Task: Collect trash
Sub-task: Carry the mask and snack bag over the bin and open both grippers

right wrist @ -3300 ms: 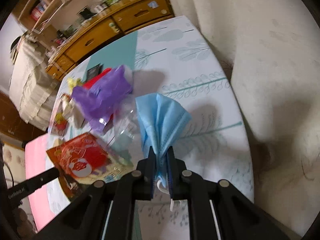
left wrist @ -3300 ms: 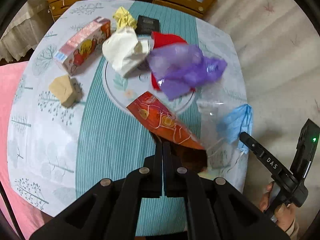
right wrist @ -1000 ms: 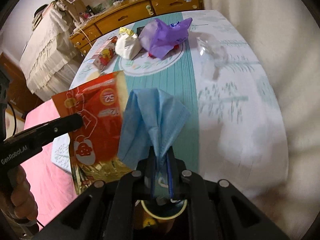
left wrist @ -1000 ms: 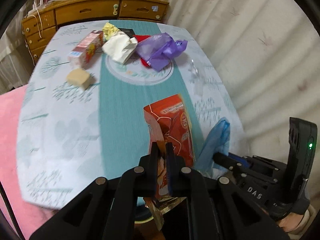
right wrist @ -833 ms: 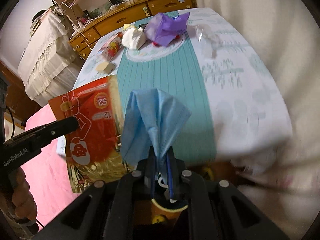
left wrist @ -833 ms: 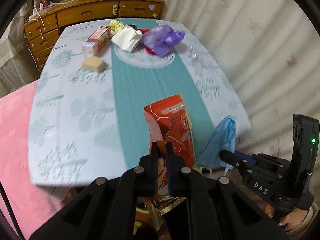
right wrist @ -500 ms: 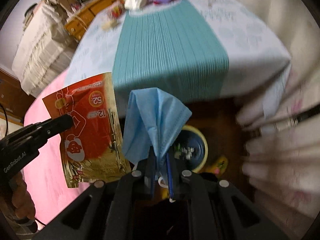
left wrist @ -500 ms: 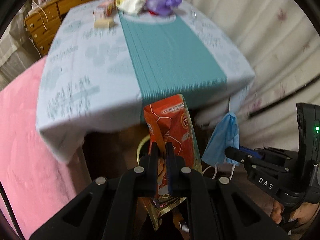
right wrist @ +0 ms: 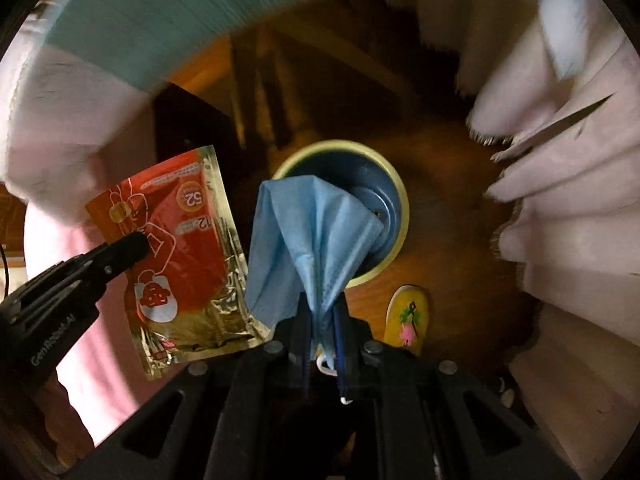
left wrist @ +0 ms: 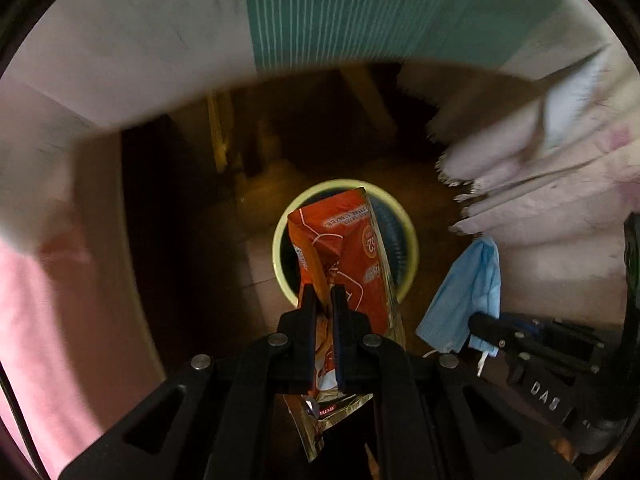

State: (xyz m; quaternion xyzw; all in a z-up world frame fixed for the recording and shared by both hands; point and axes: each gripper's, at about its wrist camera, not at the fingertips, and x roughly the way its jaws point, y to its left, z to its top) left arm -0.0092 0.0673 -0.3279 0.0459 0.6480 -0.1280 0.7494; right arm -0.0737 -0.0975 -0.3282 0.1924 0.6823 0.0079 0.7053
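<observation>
I've got the left tool (left wrist: 323,298) pinching the red wrapper (left wrist: 344,256) and the right tool (right wrist: 322,316) pinching the blue mask (right wrist: 308,232), both above the bin (right wrist: 396,196) at 12 o'clock, nothing dropped yet.

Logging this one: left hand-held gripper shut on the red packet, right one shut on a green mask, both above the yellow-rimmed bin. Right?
One slip: the mask is blue, not green, as the right wrist view shows. The left hand-held gripper is shut on the red packet, the right hand-held gripper on the mask, both above the yellow-rimmed bin.
</observation>
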